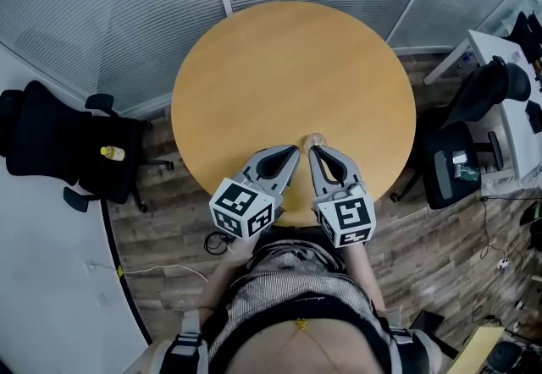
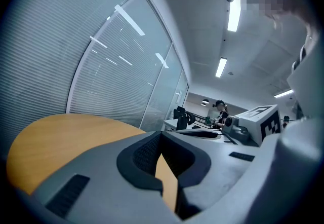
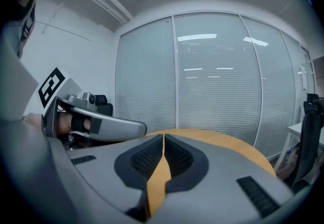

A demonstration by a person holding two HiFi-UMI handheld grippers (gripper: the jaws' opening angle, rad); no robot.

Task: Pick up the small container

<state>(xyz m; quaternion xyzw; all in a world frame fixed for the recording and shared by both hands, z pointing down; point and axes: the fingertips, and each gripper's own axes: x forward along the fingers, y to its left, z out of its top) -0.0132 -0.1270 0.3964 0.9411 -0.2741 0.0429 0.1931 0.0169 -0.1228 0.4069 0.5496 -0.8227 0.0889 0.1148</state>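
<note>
A small clear container (image 1: 316, 140) stands on the round wooden table (image 1: 288, 68), near its front edge. My right gripper (image 1: 311, 150) is shut, its tip just short of the container. My left gripper (image 1: 293, 149) lies close beside it on the left, also shut, with nothing held. In the left gripper view the jaws (image 2: 161, 136) meet over the tabletop (image 2: 61, 132), and the right gripper's marker cube (image 2: 263, 122) shows at the right. In the right gripper view the pads (image 3: 163, 137) are pressed together. The container shows in neither gripper view.
A black office chair (image 1: 59, 140) with a small yellow object (image 1: 112, 152) stands left of the table. Another black chair (image 1: 457, 162) and a white desk (image 1: 508, 101) are at the right. Blinds on glass walls (image 1: 127, 8) run behind the table. A person (image 2: 220, 111) is far off.
</note>
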